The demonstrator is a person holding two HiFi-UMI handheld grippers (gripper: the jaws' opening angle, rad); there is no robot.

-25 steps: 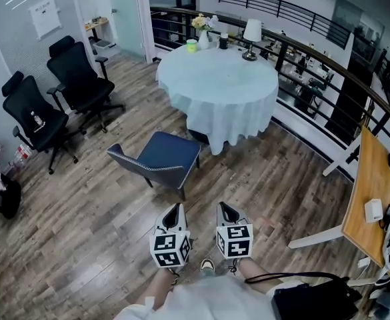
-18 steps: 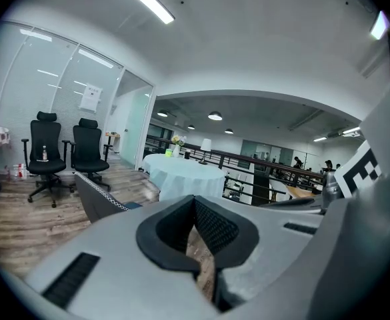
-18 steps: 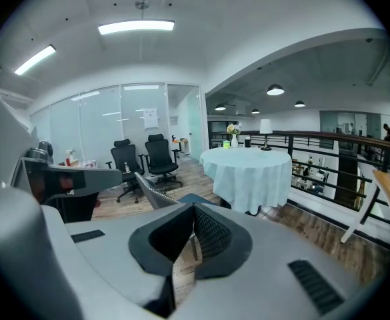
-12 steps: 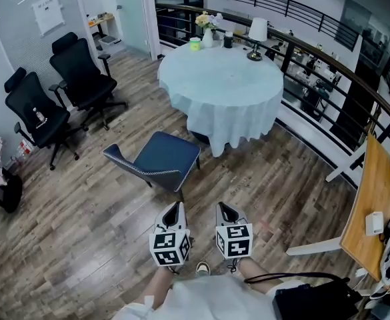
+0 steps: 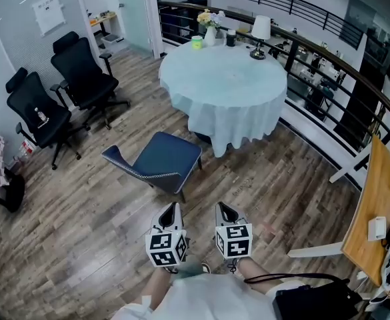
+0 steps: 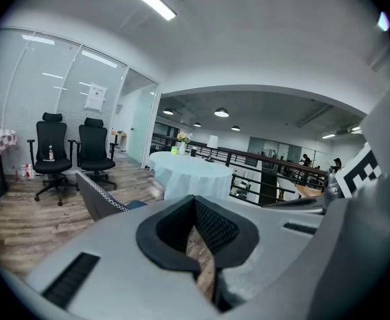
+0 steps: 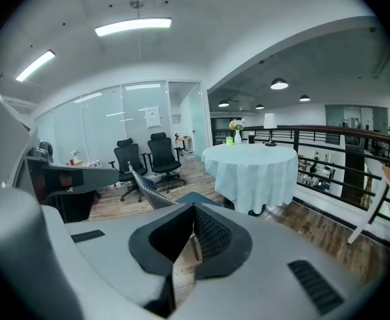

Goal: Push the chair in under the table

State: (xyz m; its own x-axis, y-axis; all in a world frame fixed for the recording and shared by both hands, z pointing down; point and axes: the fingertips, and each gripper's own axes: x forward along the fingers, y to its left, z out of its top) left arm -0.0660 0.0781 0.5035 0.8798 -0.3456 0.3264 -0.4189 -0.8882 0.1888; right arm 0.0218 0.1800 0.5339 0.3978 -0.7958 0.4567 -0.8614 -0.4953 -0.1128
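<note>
**A:** Where do we have the chair (image 5: 163, 156)?

**B:** On the plank floor (image 5: 281, 179), at about eleven o'clock from our grippers. It stands apart from the surface (image 5: 225, 79), which is beyond it toward one o'clock. The seat front faces the cloth and the backrest is turned our way.

**A:** And our jaws?

**B:** The left gripper (image 5: 173, 209) and the right gripper (image 5: 223, 209) both have their jaws pressed together with nothing in them. Neither touches the chair.

**A:** How do we push well?

**B:** We think both closed tips belong on the backrest's top edge, one on each side of its middle, so the chair does not swivel. Then we push steadily toward one o'clock. The thin legs may catch on plank seams, so we keep the force low and even. We ease off as the backrest nears the hanging cloth.

**A:** What are we dealing with?

**B:** The chair is dark blue and upholstered, a curved shell with pale stitching along the back's edge. The surface is round, and its pale cloth falls in folds nearly to the floor. That hides the base, so we cannot tell where it stands. A lamp (image 5: 260, 31), a flower vase (image 5: 209, 35) and a green cup (image 5: 196, 43) sit at the far rim. Two black office chairs (image 5: 81, 75) wait at ten o'clock.
</note>
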